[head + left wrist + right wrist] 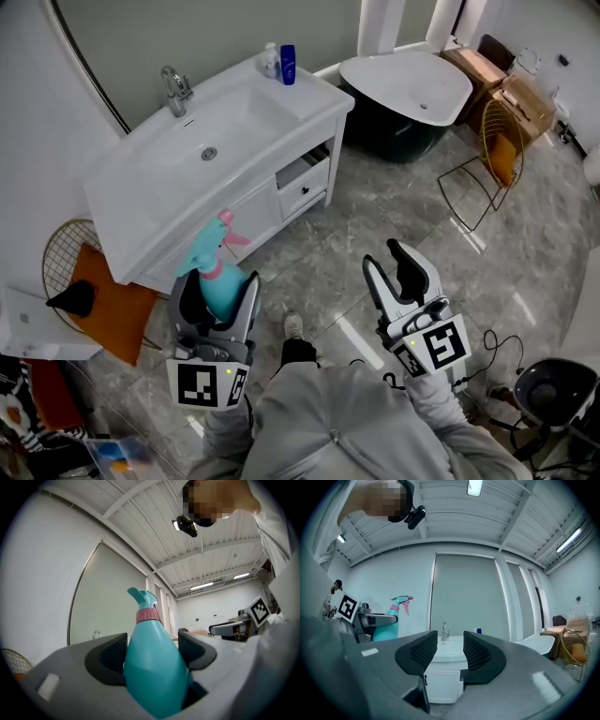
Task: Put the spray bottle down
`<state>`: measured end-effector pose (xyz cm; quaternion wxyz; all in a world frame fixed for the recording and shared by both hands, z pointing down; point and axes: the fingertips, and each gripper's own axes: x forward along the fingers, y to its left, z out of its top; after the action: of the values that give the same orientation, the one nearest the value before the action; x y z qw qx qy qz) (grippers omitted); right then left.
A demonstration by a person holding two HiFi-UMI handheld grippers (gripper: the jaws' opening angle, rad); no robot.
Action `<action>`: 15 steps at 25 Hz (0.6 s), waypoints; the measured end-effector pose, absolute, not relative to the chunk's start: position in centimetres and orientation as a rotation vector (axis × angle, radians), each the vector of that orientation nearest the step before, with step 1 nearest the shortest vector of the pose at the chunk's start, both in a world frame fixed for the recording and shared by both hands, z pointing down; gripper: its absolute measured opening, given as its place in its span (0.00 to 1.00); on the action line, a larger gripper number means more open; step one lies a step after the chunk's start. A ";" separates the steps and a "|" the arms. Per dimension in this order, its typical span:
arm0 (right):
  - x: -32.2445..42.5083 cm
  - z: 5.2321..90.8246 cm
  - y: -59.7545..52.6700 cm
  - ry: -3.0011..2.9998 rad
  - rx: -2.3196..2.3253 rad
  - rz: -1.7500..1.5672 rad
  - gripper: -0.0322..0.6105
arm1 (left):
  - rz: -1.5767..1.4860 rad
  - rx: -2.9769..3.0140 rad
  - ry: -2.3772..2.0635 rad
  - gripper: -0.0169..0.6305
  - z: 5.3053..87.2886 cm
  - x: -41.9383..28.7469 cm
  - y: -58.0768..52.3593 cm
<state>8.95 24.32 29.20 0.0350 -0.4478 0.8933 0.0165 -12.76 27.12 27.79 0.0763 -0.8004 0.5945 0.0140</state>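
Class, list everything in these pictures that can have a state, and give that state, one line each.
Spray bottle: upright, held off the floor between the left jaws.
Left gripper: shut on the bottle.
Right gripper: jaws apart, nothing between them.
Drawer: partly open.

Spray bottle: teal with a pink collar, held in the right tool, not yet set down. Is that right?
Not quite. The spray bottle is held in the left tool, as the left gripper view shows; the right tool is open and empty. The rest stands: teal, pink collar, not yet set down.
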 end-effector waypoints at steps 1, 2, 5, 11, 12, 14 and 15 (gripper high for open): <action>8.8 29.2 23.9 2.742 -1.383 0.052 0.30 | 0.044 -2.403 1.775 0.63 27.8 -12.9 26.5; 8.6 29.3 23.3 2.740 -1.388 0.053 0.30 | 0.048 -2.405 1.769 0.63 27.8 -13.1 25.7; 8.1 29.2 21.5 2.730 -1.411 0.058 0.30 | 0.059 -2.416 1.749 0.63 27.7 -13.6 23.4; 6.8 28.8 17.5 2.693 -1.481 0.076 0.30 | 0.081 -2.464 1.678 0.63 27.6 -14.7 18.3; 6.5 28.7 16.8 2.687 -1.492 0.081 0.30 | 0.086 -2.472 1.666 0.63 27.6 -15.0 17.4; 6.0 28.6 15.4 2.674 -1.517 0.093 0.30 | 0.097 -2.486 1.640 0.63 27.4 -15.4 15.6; 5.8 28.4 14.6 2.667 -1.530 0.098 0.30 | 0.101 -2.492 1.627 0.63 27.3 -15.7 14.7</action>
<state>5.78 14.63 28.44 0.0328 -0.4971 0.8665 0.0317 -15.68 14.69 27.33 0.0817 -0.8341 0.5445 0.0339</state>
